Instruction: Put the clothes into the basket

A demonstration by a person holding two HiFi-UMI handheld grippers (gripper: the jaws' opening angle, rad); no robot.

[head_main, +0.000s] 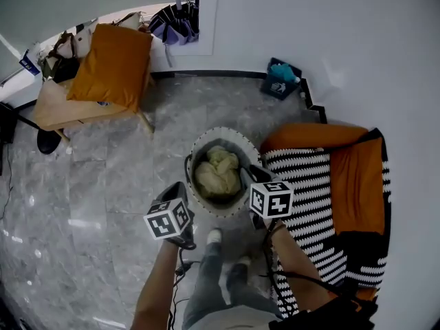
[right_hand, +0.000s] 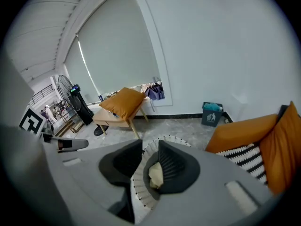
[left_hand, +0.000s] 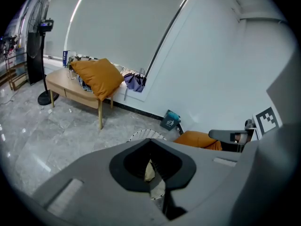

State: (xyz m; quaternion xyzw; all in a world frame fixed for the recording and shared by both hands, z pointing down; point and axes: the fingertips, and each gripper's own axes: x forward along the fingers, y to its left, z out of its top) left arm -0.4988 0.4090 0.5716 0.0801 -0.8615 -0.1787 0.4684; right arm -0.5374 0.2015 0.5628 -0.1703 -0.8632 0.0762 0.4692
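Note:
A round basket (head_main: 227,133) with a white rim stands on the grey floor, and pale yellow clothes (head_main: 218,172) lie bunched inside it. My left gripper (head_main: 184,184) hangs at the basket's left rim. My right gripper (head_main: 256,176) hangs at its right rim. In the left gripper view the jaw tips of the left gripper (left_hand: 150,140) meet with nothing held; the clothes (left_hand: 149,171) and the basket (left_hand: 143,134) show beyond. In the right gripper view the right gripper (right_hand: 150,141) stands open with nothing between its jaws, and through the gap I see the clothes (right_hand: 155,174) in the basket (right_hand: 170,137).
A sofa (head_main: 323,184) with orange cushions and a black-and-white striped throw stands close on the right. A wooden bench with an orange cushion (head_main: 110,67) is at the far left, and a small blue bin (head_main: 280,80) stands by the wall. The person's feet (head_main: 214,236) stand just before the basket.

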